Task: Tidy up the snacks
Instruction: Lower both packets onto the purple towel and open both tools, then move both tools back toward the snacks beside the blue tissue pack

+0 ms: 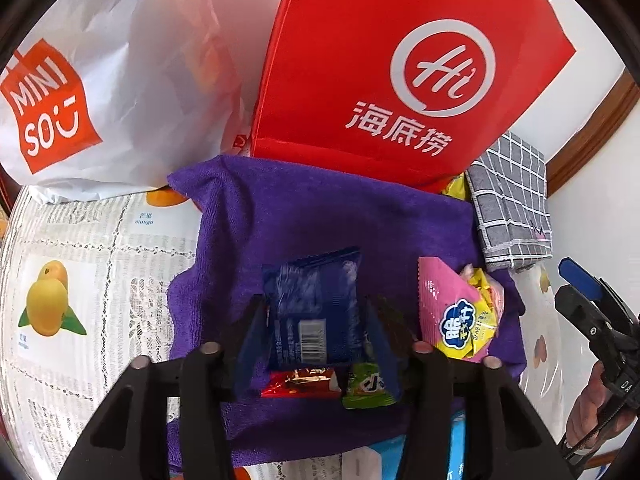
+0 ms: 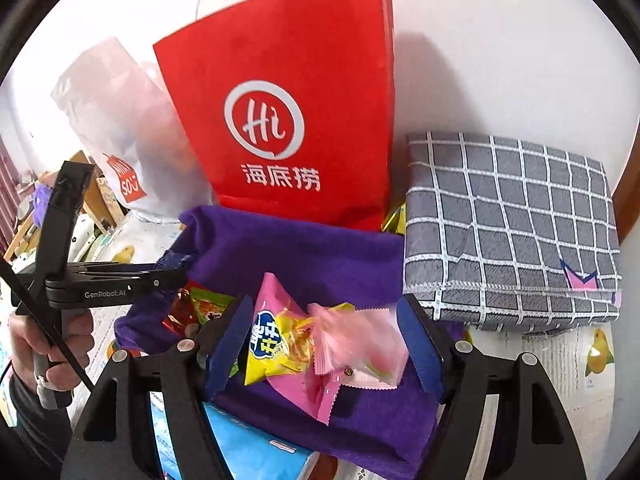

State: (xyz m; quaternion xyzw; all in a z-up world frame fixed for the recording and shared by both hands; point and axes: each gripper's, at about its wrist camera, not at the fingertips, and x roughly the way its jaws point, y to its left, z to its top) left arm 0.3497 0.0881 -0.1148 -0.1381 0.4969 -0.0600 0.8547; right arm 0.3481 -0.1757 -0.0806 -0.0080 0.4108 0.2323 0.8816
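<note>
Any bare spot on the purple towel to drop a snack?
Free: the purple towel between the blue packet and red bag. Crowded: its near edge and right side, around the pink and yellow packets.

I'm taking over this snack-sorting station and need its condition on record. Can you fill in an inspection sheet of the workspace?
Surface: table under a fruit-print lace tablecloth, with a purple terry towel spread on it.
Job's things: dark blue foil snack packet, red wrapped candy, green wrapped candy, pink packet with yellow candy wrapper, all on the towel.
Clutter: red paper carrier bag, white MINISO plastic bag, folded grey checked cloth, light blue pack.
Grippers: left gripper straddles the blue packet, jaws apart; right gripper open over the pink packet.
Cables: thin black cord by the person's hand.
Surroundings: white wall, wooden trim.
</note>
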